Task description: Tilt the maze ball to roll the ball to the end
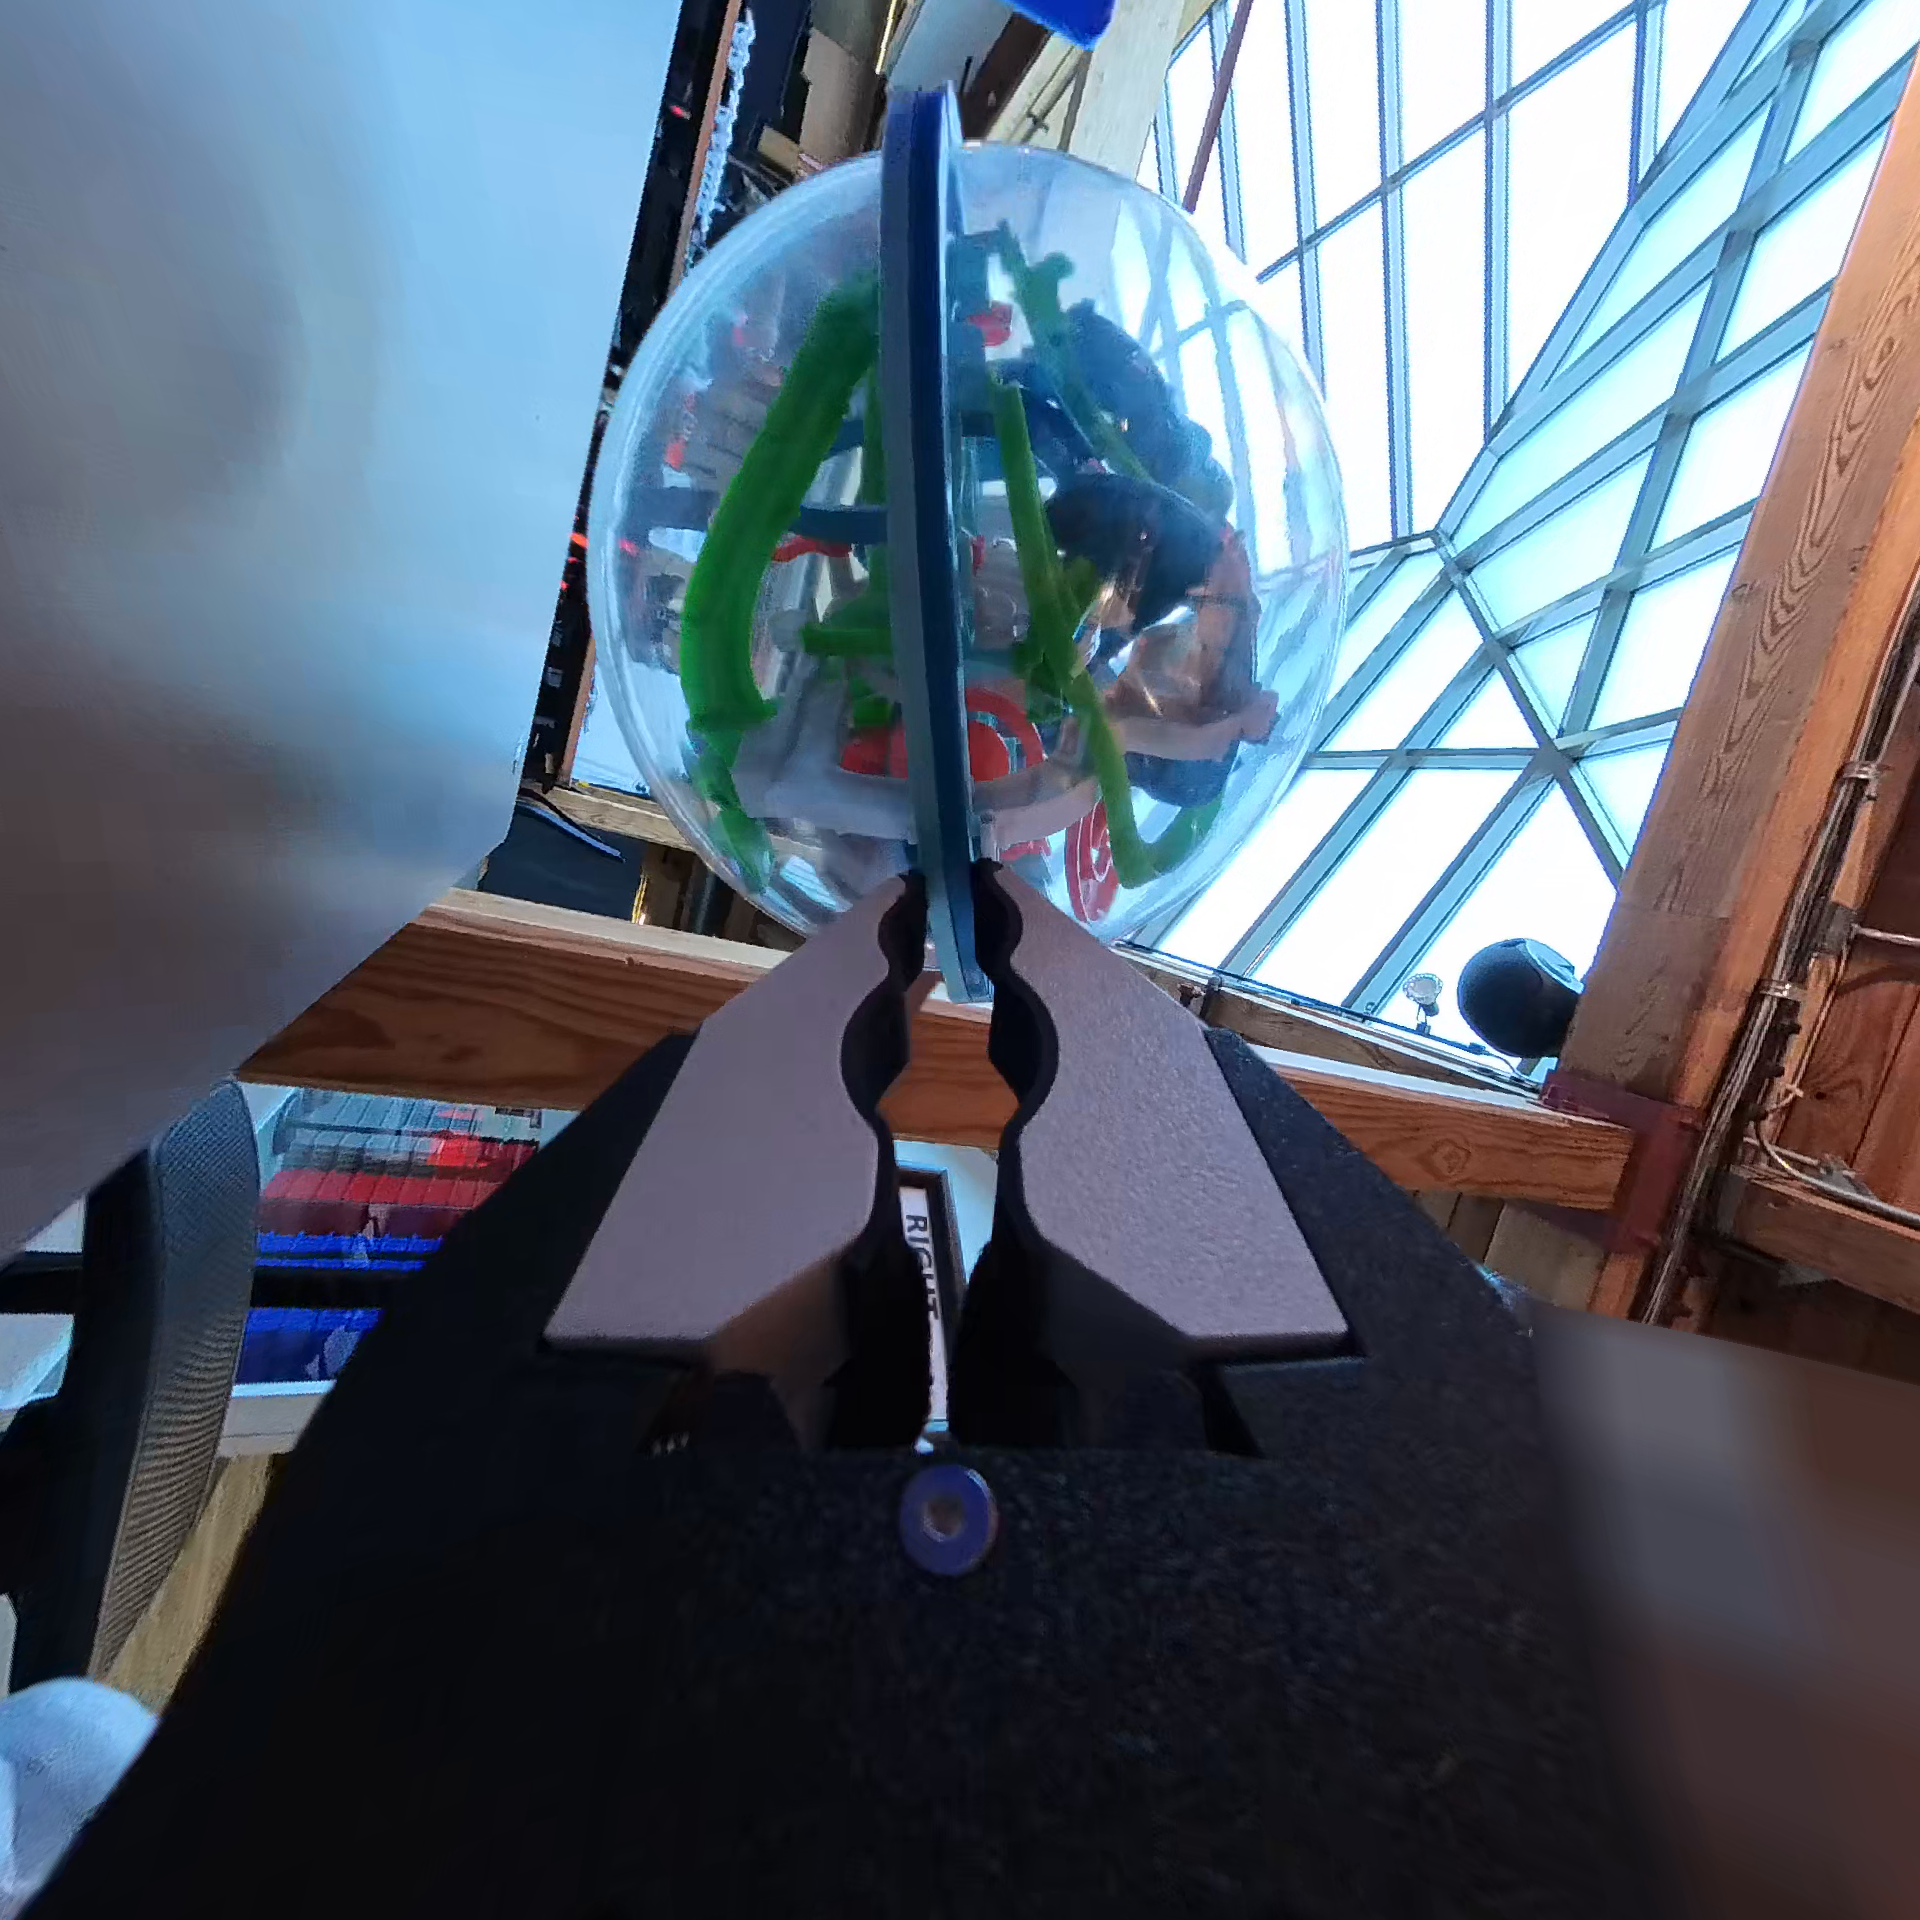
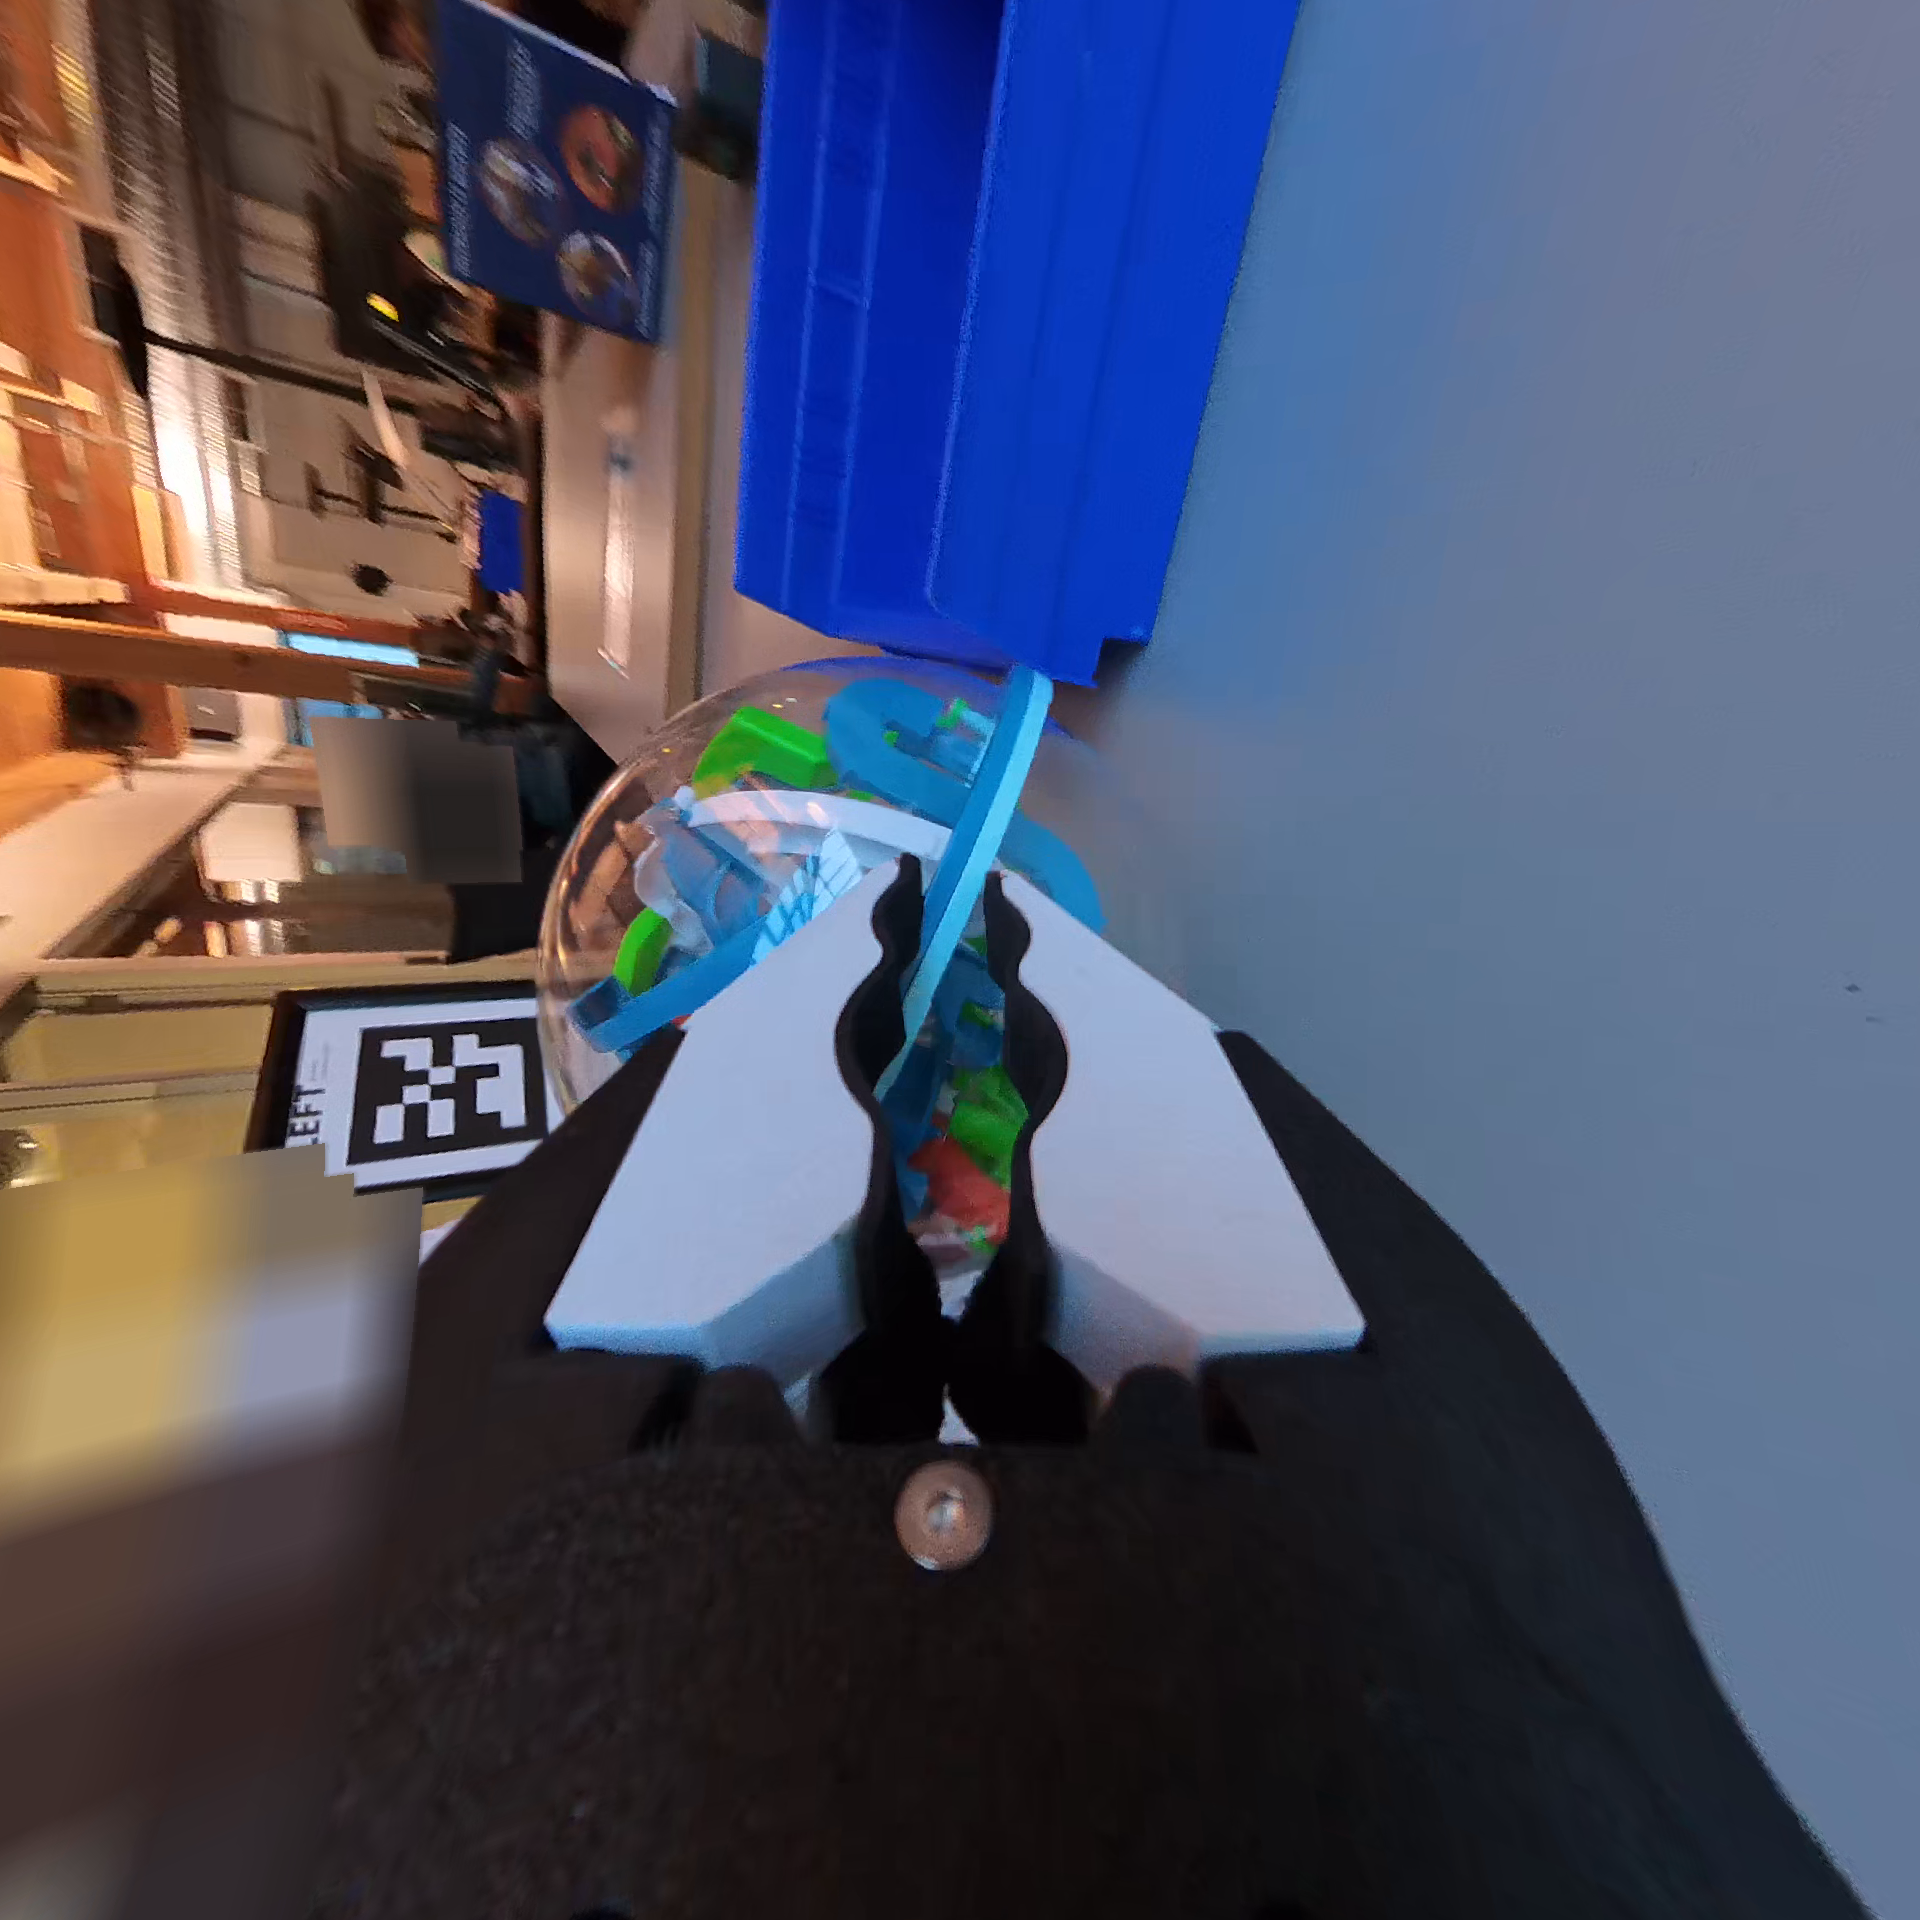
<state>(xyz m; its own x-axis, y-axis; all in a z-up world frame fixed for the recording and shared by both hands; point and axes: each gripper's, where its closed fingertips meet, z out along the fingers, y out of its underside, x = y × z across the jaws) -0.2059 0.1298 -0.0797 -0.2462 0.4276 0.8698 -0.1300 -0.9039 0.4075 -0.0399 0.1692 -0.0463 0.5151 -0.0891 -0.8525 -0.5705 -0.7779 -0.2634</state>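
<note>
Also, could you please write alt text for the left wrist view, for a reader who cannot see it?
The left gripper is shut on the blue rim of a clear maze ball, held up in front of the camera with green and red tracks visible inside. Behind it are a bright gridded window and wooden beams.

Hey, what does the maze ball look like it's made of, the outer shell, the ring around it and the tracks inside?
The maze ball has a shell that looks like clear glossy plastic: the windows show through it and it carries reflections. The blue ring, which both grippers pinch, looks like opaque matte plastic. The green tracks look like moulded coloured plastic with an even colour. All this is judged by look only.
</note>
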